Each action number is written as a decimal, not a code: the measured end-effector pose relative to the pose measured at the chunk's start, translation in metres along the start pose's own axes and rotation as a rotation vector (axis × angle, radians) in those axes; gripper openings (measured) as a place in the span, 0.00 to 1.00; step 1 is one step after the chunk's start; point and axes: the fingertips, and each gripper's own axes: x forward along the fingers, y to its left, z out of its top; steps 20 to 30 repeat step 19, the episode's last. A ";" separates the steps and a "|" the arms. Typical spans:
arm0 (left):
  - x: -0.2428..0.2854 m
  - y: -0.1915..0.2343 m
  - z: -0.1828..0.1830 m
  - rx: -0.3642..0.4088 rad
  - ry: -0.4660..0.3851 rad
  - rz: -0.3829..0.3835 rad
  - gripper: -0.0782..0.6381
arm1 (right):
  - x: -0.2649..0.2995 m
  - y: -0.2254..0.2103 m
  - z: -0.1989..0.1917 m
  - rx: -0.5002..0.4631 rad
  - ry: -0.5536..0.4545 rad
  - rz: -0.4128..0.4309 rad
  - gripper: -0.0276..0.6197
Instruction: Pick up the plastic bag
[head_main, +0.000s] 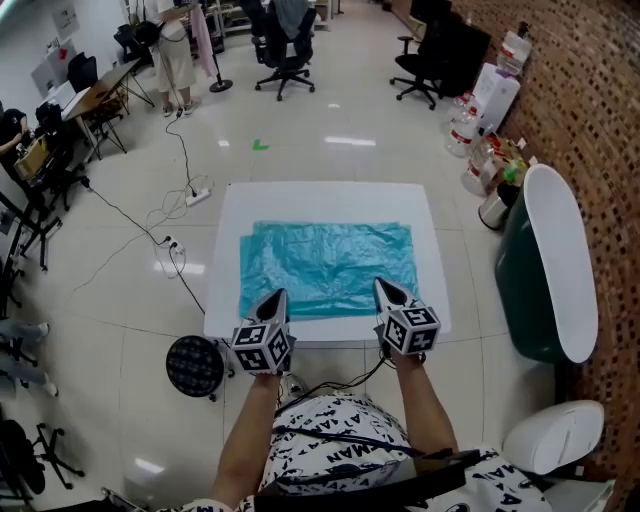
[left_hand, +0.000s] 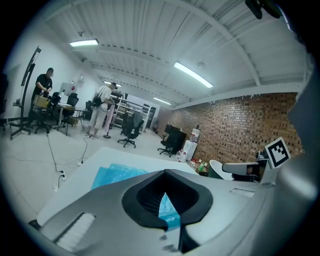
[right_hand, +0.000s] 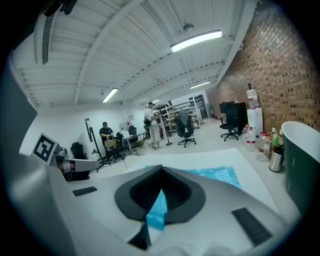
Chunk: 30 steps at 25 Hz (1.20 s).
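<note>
The thin, crinkly blue plastic bag (head_main: 325, 262) lay spread on the white square table (head_main: 232, 215), stretching away in front of both grippers; the left gripper (head_main: 279, 295) was shut tight on the bag's near edge; the right gripper (head_main: 381, 285), beside it, pinched the same edge too
</note>
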 end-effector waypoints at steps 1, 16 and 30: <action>-0.001 -0.003 0.000 0.000 -0.002 0.000 0.12 | -0.003 -0.001 0.001 0.003 -0.001 0.000 0.04; -0.006 -0.022 -0.004 0.004 0.016 -0.008 0.12 | -0.025 -0.012 0.000 -0.025 0.002 -0.007 0.04; -0.004 -0.024 -0.007 0.002 0.024 -0.010 0.12 | -0.026 -0.013 0.000 -0.027 0.006 -0.009 0.04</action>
